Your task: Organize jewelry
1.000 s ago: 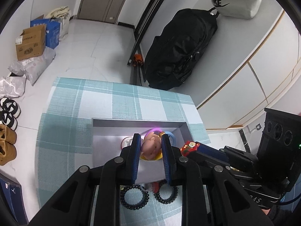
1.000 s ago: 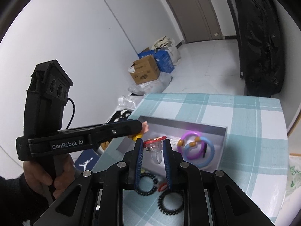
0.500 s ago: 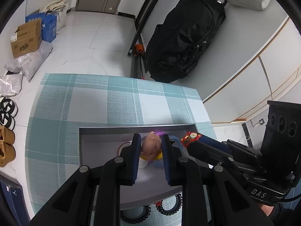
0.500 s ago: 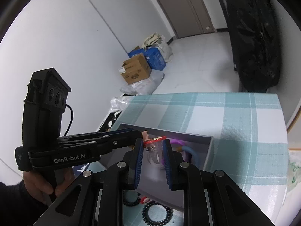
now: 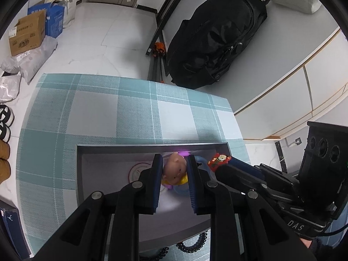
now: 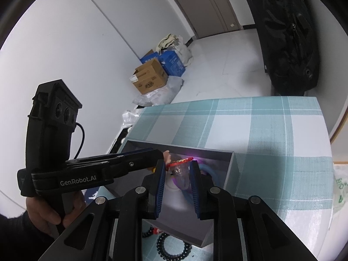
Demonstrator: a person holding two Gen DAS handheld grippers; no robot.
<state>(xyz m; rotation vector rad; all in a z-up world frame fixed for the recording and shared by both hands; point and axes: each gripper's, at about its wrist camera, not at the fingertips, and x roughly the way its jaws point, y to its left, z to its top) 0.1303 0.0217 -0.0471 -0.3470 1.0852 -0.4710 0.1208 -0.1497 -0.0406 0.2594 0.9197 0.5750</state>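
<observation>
Left wrist view: the left claw [image 5: 174, 169] is narrowed onto a small doll head [image 5: 175, 169], pinching it at both cheeks above the grey box [image 5: 97, 165] that sits on the checked surface [image 5: 134, 113]. A pale ring [image 5: 136, 170] lies on the box floor to the left of the doll, and a purple bangle [image 5: 183, 153] shows at the far wall. The right claw enters from the right side, carrying a red-topped charm [image 5: 218, 159]. Black bead bracelets [image 5: 191, 244] lie on the surface outside the box's near wall.

Right wrist view: the right claw [image 6: 177, 175] is closed onto the clear cup part of the red-topped charm [image 6: 179, 169], held over the box [image 6: 231, 167] interior. A blue bangle [image 6: 209, 170] lies just beyond it. A black bracelet [image 6: 174, 250] rests on the surface below.

Procedure (judged from the present positions): both items hang over the box, so the step in hand is placement. Lower each claw until its item nears the box floor, choose a bare patch away from the bangles, then widen the fingers gently. Release one side at a time to keep the claws from colliding.
</observation>
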